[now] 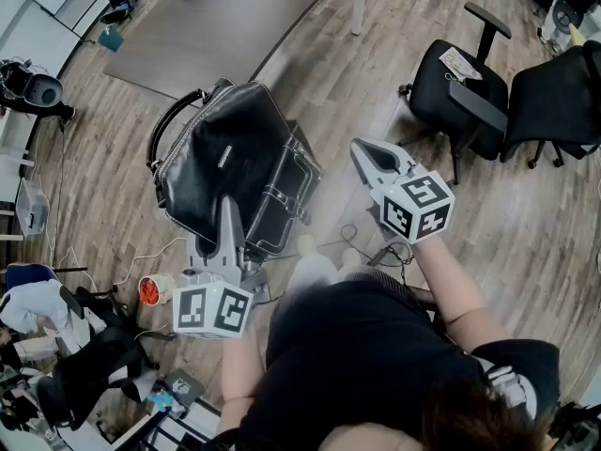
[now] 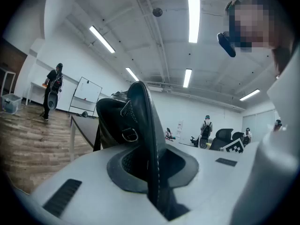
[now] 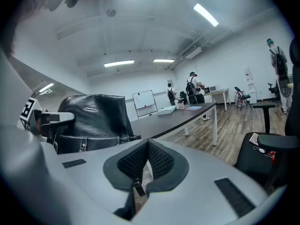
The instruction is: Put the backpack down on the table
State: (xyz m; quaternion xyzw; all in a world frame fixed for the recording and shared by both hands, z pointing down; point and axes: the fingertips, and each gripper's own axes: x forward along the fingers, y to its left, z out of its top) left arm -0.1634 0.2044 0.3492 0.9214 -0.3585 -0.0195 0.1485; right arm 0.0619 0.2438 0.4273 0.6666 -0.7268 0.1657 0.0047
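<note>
**Backpack (image 1: 235, 158) held short of the desk (image 1: 207, 36)**

Nearest, the left tongs (image 1: 228, 219) clamp the backpack's strap (image 2: 150, 139). The right tongs (image 1: 366, 153), at 3 o'clock, are closed and empty. The backpack hangs above the floor (image 1: 329, 73); the desk lies at 12 o'clock. Best to carry it over, lower gently, then release.

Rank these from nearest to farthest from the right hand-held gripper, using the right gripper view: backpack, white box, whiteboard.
1. The backpack, close on the left.
2. The white box, centre, lying on the dark table.
3. The whiteboard, by the far wall beyond the table.
</note>
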